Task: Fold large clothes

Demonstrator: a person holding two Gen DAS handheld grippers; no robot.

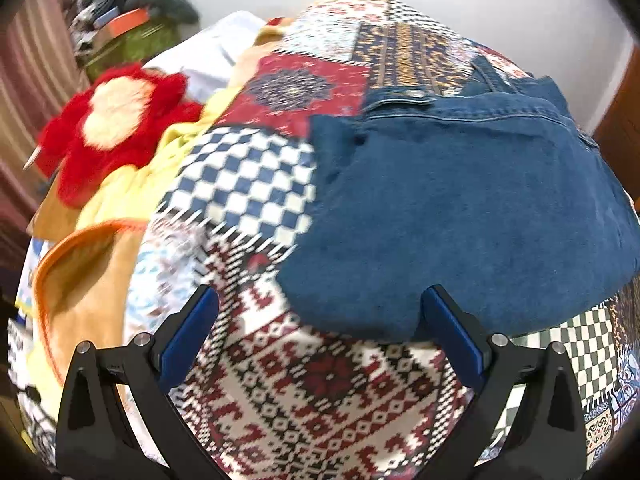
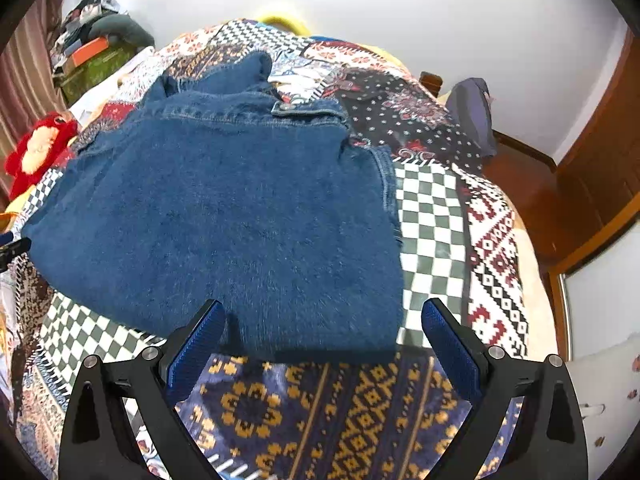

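A folded blue denim garment (image 1: 460, 208) lies flat on a patchwork bedspread (image 1: 288, 392); it also shows in the right wrist view (image 2: 224, 216), with its waistband and metal button at the far side. My left gripper (image 1: 320, 320) is open and empty, its jaws wide apart just above the garment's near left corner. My right gripper (image 2: 322, 332) is open and empty, its jaws spread over the garment's near edge, close to its right corner. Neither gripper holds the cloth.
A red and cream plush flower (image 1: 116, 124) and yellow-orange cloths (image 1: 92, 276) lie at the bed's left. A cluttered pile with green boxes (image 1: 128, 36) stands at the far left. A wooden door (image 2: 600, 160) and a dark bag (image 2: 472, 112) are at the right.
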